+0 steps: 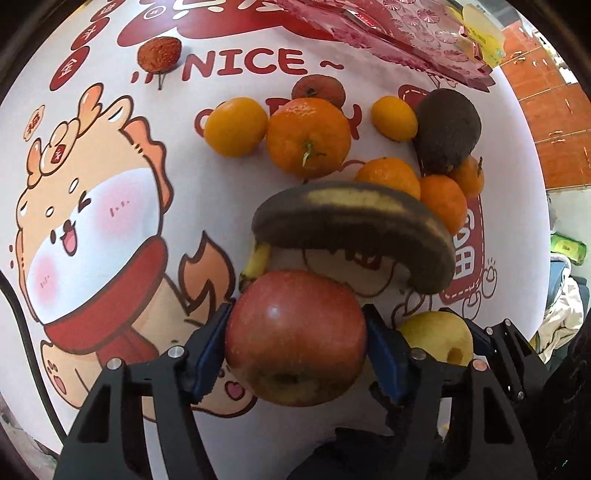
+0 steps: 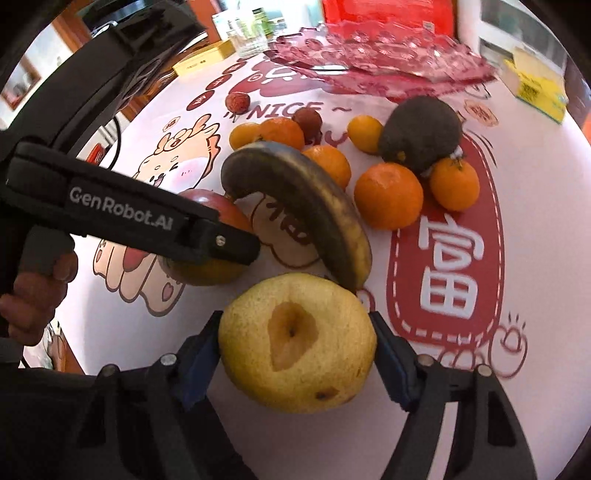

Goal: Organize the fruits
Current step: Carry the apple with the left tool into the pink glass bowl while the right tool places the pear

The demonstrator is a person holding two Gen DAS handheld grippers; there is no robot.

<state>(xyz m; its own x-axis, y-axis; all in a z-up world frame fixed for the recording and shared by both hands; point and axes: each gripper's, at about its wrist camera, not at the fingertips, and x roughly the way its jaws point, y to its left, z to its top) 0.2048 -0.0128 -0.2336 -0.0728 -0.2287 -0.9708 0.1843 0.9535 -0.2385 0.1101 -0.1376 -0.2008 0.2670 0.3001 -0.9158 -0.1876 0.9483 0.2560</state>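
Left wrist view: nearest the lens, the left gripper [image 1: 295, 343] has its two blue pads pressed on either side of a red apple [image 1: 295, 338], pinching it just above the printed tablecloth [image 1: 110, 166]. Just right of it, the right gripper [image 1: 436, 343] clamps a yellow pear [image 1: 439, 336], partly hidden behind the left gripper's finger. Just behind the apple a badly blackened banana [image 1: 354, 225] arches across, its stem end touching the apple's top. Behind the banana lies a cluster of oranges [image 1: 308, 136] with a dark avocado [image 1: 447, 131] at its right, touching two of them. A small rough red fruit [image 1: 159, 55] sits apart at the far left near the word NICE, and another [image 1: 318, 90] hides behind the biggest orange. At the far edge stands a pink glass dish [image 1: 388, 33], with no fruit in the part that shows.

In the right wrist view the pear fills the space between the right gripper's blue pads, both touching its sides, its blossom end facing the camera. To the left, a bare hand [image 2: 33, 291] holds the left gripper's black handle, whose finger crosses the apple. Yellow boxes [image 2: 535, 86] lie at the table's far right
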